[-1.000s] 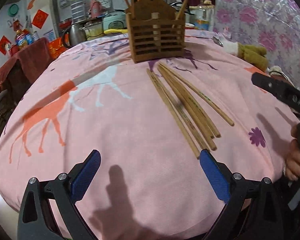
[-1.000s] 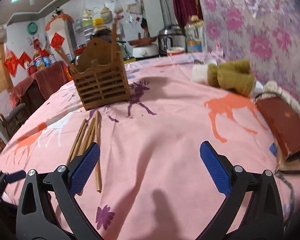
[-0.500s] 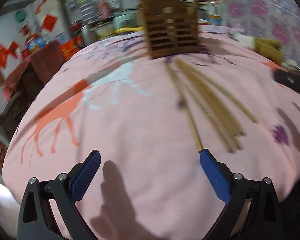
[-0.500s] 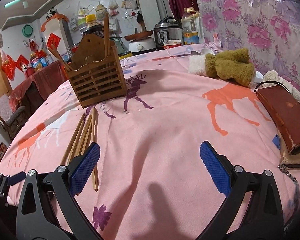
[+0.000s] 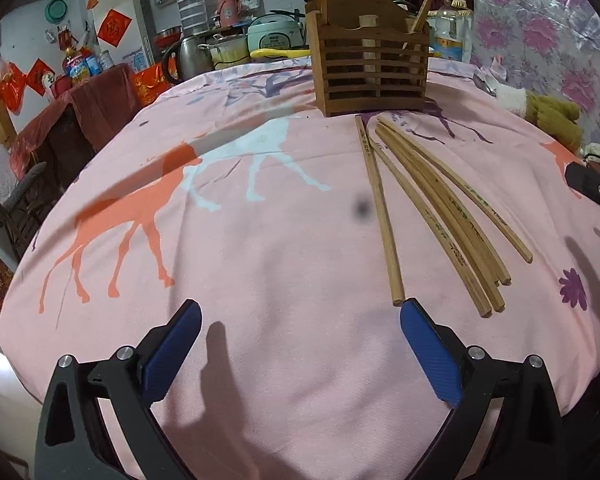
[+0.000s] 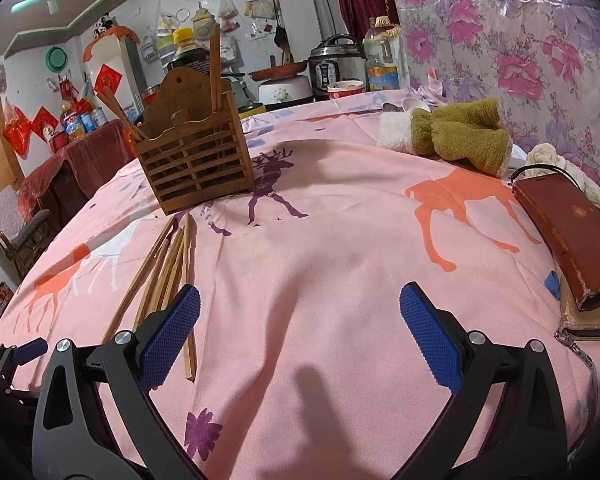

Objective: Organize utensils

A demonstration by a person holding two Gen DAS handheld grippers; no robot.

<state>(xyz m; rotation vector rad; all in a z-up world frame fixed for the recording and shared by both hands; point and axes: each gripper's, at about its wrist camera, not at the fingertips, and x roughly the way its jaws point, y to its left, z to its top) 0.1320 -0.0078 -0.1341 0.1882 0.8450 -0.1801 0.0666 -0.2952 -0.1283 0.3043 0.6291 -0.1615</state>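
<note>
We hold both the left gripper (image 5: 300,328) and the right gripper (image 6: 300,312) wide open and empty above the pink cloth (image 5: 260,280), with the loose chopsticks (image 5: 440,208) lying fanned just ahead of the left gripper's right finger and beside the right gripper's left finger. They look light, stiff and smooth (likely to roll or pivot if pinched at a tip), so we judge mid-length the better hold. Farther ahead stands the slatted wooden holder (image 5: 372,68), already carrying a few upright chopsticks in its compartments.
</note>
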